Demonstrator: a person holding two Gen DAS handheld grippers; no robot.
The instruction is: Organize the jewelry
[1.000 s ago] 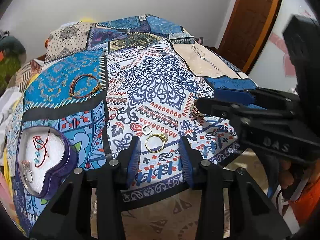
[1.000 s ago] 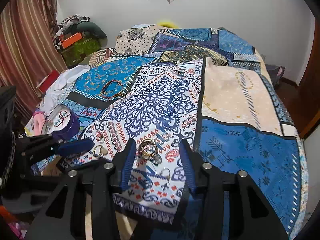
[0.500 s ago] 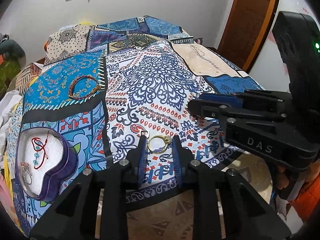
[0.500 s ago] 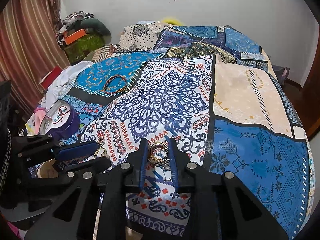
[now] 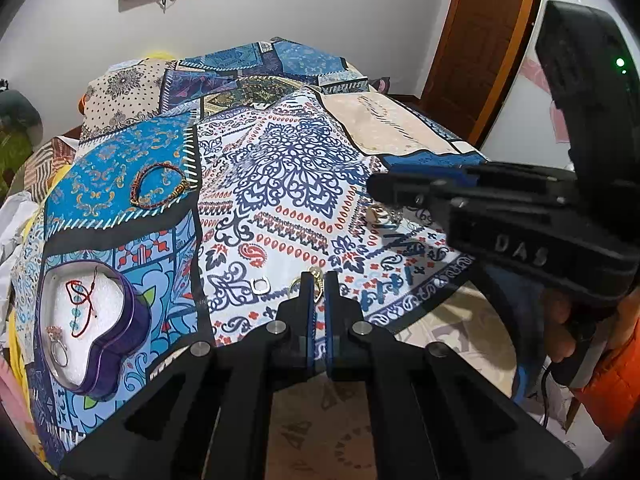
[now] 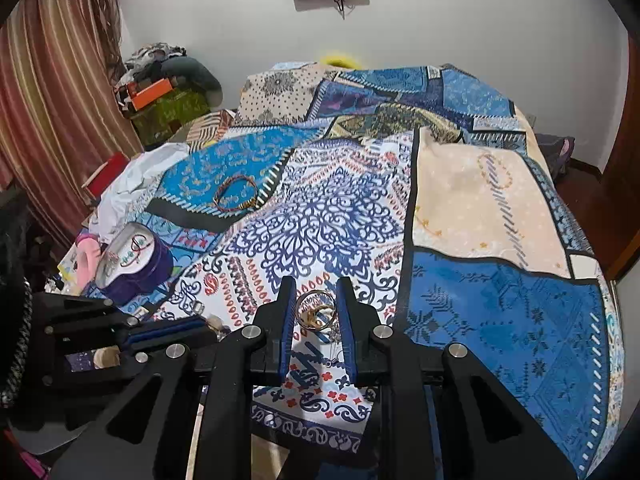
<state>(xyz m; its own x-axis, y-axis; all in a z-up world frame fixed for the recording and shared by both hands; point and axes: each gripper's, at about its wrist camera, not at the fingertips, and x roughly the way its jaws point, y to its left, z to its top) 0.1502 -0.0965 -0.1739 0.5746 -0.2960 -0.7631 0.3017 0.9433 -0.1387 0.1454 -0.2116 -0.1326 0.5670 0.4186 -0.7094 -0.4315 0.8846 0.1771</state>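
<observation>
My left gripper [image 5: 316, 280] is shut on a gold ring [image 5: 318, 274] at the near edge of the patterned bedspread. A small silver ring [image 5: 261, 285] lies just left of it. My right gripper [image 6: 316, 304] is closed around a cluster of gold rings [image 6: 314, 312], pads touching its sides; it also shows in the left wrist view [image 5: 420, 194]. A purple heart-shaped box [image 5: 94, 320] with white lining sits at the left, holding a red cord bracelet [image 5: 82, 300] and a silver ring [image 5: 58, 344]. A beaded bracelet [image 5: 160, 186] lies on the blue patch.
The bedspread [image 6: 480, 200] covers a bed that fills both views. Its near edge drops to a tiled floor [image 5: 320, 420]. A wooden door [image 5: 480, 40] stands at the right. Clothes and boxes [image 6: 160, 92] pile beside a striped curtain at the left.
Both grippers have closed from wide open: the left onto the gold ring, the right around the ring cluster. The left gripper has risen slightly.
</observation>
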